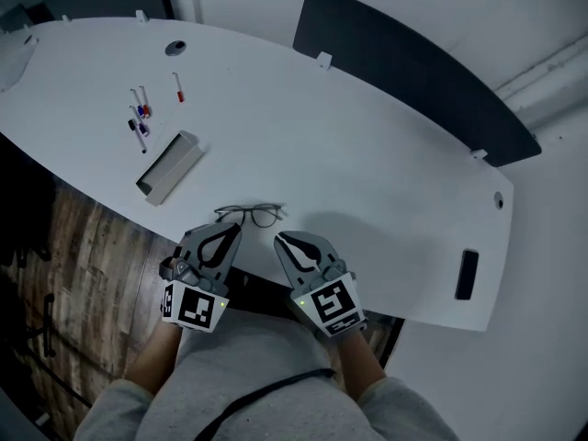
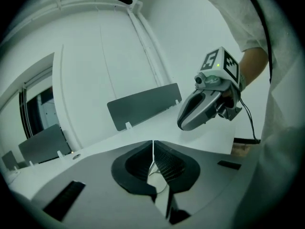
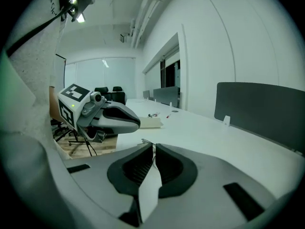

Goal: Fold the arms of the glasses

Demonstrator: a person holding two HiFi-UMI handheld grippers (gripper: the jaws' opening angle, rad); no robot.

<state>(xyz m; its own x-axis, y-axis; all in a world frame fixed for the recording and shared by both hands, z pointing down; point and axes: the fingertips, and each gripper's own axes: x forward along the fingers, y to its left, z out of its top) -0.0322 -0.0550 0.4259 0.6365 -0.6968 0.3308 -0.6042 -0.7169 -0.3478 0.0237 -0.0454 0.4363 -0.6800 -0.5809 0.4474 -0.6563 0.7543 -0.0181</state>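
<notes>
Now left claw, right claw closed near glasses.

The table is white, the glasses seemingly dark-rimmed, left tongs and right tongs grey, black-and-white marked.

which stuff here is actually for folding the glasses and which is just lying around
For the job: glasses, left gripper, right gripper.
Lying about: marker pens, grey box, dark divider panel.
</notes>
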